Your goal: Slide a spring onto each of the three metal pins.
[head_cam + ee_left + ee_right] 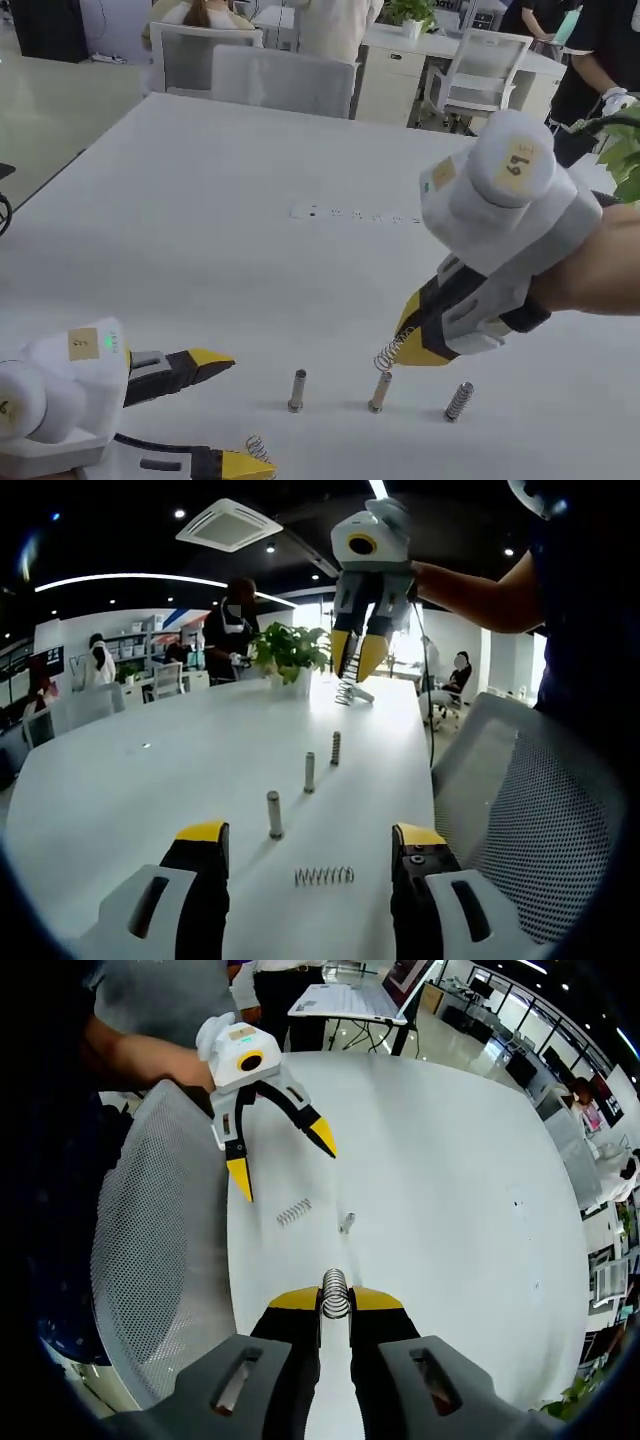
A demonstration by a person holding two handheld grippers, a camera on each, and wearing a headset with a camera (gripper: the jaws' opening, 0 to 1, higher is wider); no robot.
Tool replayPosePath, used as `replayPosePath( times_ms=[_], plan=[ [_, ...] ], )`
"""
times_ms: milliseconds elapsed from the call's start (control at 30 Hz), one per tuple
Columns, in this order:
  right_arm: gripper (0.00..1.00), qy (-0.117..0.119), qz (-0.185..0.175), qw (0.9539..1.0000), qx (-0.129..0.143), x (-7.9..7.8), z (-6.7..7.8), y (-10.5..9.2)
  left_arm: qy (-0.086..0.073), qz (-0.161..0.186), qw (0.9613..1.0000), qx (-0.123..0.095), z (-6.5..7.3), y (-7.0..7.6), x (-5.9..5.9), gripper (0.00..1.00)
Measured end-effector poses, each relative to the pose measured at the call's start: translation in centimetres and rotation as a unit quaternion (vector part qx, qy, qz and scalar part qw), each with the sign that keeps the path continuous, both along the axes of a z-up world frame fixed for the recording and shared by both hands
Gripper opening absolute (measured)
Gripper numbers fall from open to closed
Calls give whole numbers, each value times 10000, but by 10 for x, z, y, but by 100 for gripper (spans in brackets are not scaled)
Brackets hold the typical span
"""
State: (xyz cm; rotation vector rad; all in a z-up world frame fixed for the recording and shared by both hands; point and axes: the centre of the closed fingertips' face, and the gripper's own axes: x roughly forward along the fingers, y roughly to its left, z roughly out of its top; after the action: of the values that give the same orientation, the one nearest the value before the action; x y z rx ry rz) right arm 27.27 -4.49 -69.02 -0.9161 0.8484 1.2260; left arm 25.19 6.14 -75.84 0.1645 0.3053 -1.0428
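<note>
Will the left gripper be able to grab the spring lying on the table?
Probably yes. The left gripper is open, and the spring lies flat on the table just ahead of its jaws, in line with the gap. Nothing stands between them; the nearest pin is farther off.

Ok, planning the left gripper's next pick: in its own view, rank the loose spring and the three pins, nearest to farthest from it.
1. Loose spring, flat on the table, just ahead.
2. Near pin, bare, slightly left.
3. Middle pin, bare.
4. Far pin, already sprung.
</note>
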Motion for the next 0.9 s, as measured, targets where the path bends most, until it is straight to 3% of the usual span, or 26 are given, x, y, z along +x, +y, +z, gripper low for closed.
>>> replayPosePath(
  times_ms=[133,333,767,900],
  plan=[
    [7,-24,-158,9998,-67,10,-2,-10,14,53,10000,26,-3,2,1,64],
    [7,66,-342,9988,-333,24,-18,-22,20,99,9999,57,-4,6,1,65],
    [7,229,-181,9959,-858,36,-55,-17,16,135,9999,90,-6,7,1,66],
    [7,285,-193,9959,-838,41,-61,-15,18,136,9999,90,-6,8,1,66]
  ],
)
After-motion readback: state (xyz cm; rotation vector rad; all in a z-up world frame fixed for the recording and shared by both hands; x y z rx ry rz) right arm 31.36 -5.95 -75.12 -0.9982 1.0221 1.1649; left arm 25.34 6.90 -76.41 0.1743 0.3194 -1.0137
